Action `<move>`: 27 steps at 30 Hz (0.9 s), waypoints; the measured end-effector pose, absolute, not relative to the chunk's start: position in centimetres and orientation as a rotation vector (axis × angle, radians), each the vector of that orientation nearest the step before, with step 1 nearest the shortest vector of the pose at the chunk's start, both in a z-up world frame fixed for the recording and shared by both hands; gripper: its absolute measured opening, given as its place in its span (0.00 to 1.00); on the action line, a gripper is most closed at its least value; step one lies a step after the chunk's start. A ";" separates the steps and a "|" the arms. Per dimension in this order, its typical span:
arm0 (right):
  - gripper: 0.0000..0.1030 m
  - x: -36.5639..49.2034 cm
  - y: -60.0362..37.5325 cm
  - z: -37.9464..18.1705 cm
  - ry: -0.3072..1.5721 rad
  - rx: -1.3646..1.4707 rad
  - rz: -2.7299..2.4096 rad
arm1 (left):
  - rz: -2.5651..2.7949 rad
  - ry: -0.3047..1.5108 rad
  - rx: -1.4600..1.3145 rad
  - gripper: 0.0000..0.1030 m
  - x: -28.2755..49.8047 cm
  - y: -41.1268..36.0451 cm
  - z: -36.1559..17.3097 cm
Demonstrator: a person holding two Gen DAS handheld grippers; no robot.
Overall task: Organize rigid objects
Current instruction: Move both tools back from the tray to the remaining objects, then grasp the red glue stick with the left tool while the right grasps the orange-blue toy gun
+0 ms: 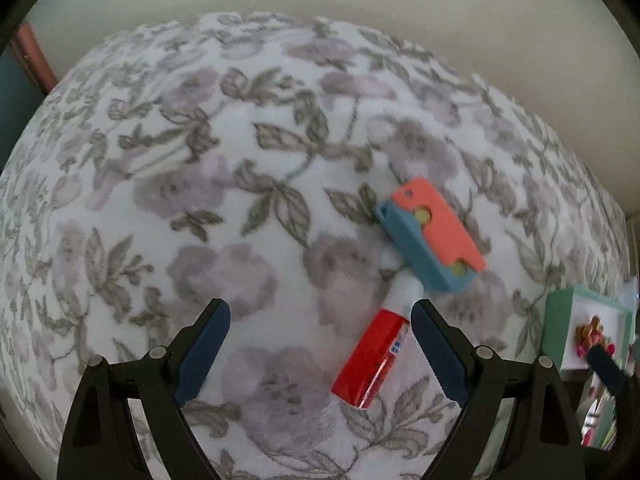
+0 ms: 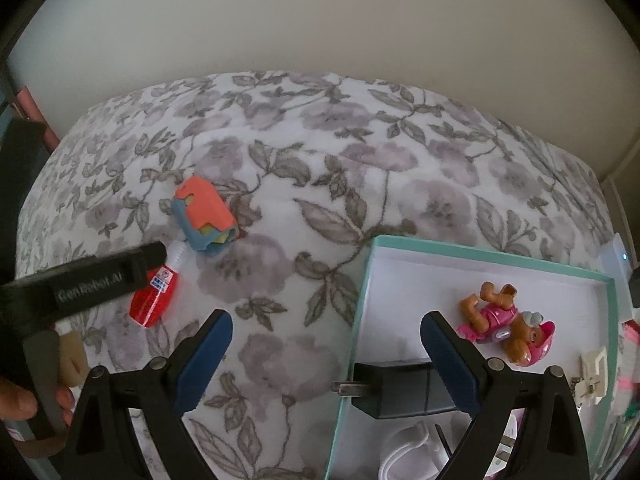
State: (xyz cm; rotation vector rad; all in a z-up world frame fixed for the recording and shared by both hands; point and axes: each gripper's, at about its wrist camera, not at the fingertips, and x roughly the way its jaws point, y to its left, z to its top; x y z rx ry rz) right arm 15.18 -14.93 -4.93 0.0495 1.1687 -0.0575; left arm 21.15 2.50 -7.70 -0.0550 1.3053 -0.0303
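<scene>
A red bottle with a white neck (image 1: 372, 356) lies on the floral blanket (image 1: 200, 200), its tip touching a coral-and-blue plastic block (image 1: 430, 236). My left gripper (image 1: 320, 344) is open just above the blanket, its right finger beside the bottle's neck. In the right wrist view the bottle (image 2: 156, 292) and block (image 2: 206, 214) lie at left, partly behind the left gripper's body (image 2: 80, 280). My right gripper (image 2: 326, 356) is open over the edge of a teal-rimmed white box (image 2: 360, 304), above a black plug adapter (image 2: 400, 392). A pink-and-brown toy pup (image 2: 508, 324) lies in the box.
The box also shows at the right edge of the left wrist view (image 1: 560, 320). It holds a beige switch piece (image 2: 594, 372) and white plastic parts (image 2: 408, 452). A pale wall (image 2: 320, 20) stands behind the bed. A pink edge (image 1: 32, 60) is at far left.
</scene>
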 end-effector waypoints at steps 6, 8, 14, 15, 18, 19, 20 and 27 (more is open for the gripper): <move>0.94 15.2 -15.4 -5.2 1.174 0.063 -0.070 | -0.056 1.351 -0.030 0.89 21.1 1.7 -8.8; 0.94 15.2 -15.6 -5.3 1.175 0.067 -0.076 | -0.061 1.354 -0.022 0.89 21.0 1.5 -8.9; 0.94 15.2 -16.1 -5.2 1.171 0.084 -0.094 | -0.089 1.356 -0.032 0.68 20.9 0.7 -8.3; 0.94 15.2 -16.2 -5.3 1.172 0.086 -0.097 | -0.098 1.355 -0.040 0.65 20.8 0.5 -8.1; 0.94 15.2 -16.5 -5.5 1.178 0.094 -0.108 | -0.132 1.361 -0.047 0.56 20.9 0.1 -7.6; 0.94 15.2 -16.7 -5.5 1.178 0.097 -0.112 | -0.140 1.363 -0.042 0.51 20.9 -0.1 -7.5; 0.94 15.2 -16.8 -5.5 1.178 0.099 -0.116 | -0.151 1.363 -0.029 0.47 20.9 -0.5 -7.5; 0.94 15.2 -17.0 -5.4 1.172 0.104 -0.122 | -0.190 1.351 -0.049 0.31 21.0 -2.0 -7.2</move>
